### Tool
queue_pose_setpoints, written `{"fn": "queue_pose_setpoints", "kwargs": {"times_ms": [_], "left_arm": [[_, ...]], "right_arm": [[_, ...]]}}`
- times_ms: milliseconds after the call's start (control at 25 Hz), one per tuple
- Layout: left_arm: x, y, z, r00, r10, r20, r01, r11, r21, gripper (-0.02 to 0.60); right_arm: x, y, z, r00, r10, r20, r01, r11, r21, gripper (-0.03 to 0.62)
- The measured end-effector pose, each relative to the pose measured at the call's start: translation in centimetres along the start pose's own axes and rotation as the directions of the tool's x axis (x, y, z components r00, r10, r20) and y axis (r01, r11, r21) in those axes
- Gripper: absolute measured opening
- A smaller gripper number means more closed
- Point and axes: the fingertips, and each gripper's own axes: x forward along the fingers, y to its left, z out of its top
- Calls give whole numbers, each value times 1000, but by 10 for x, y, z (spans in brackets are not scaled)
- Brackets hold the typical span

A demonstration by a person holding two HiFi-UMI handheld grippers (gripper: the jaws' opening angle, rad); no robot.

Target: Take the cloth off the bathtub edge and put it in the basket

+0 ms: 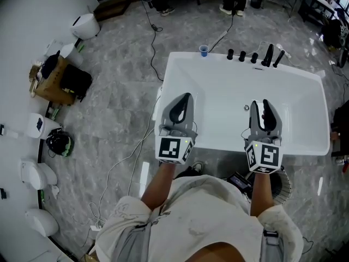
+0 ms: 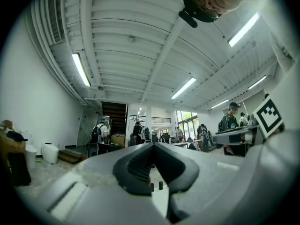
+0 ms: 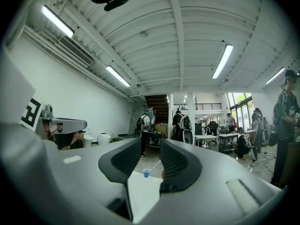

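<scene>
The white bathtub (image 1: 218, 86) lies in front of me in the head view, and both grippers hover over its near side. I see no cloth on the tub's rim or in any view. My left gripper (image 1: 187, 97) is shut, its tips meeting with nothing between them; the left gripper view (image 2: 153, 145) shows the same. My right gripper (image 1: 260, 103) stands open by a narrow gap and holds nothing; in its own view (image 3: 151, 153) the tub's white rim and a blue cup (image 3: 146, 172) show through the gap. A dark mesh basket (image 1: 283, 183) sits on the floor under my right forearm, mostly hidden.
Black tap handles (image 1: 253, 56) and the blue cup (image 1: 203, 50) stand on the tub's far rim. Cables (image 1: 152, 42) trail over the grey floor. White toilets (image 1: 86, 26) and a cardboard box (image 1: 52, 83) line the left wall. People stand at the room's far end.
</scene>
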Motion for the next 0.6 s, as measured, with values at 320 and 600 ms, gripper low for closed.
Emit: {"fn": "queue_pose_setpoints", "kwargs": {"times_ms": [320, 600], "left_arm": [[3, -3, 4, 1000, -13, 9, 13, 1000, -9, -3], [8, -10, 1, 1000, -25, 6, 25, 1000, -16, -3]], "right_arm": [[-3, -1, 8, 998, -60, 14, 60, 997, -39, 16], [-2, -5, 8, 998, -61, 15, 62, 997, -44, 2]]}}
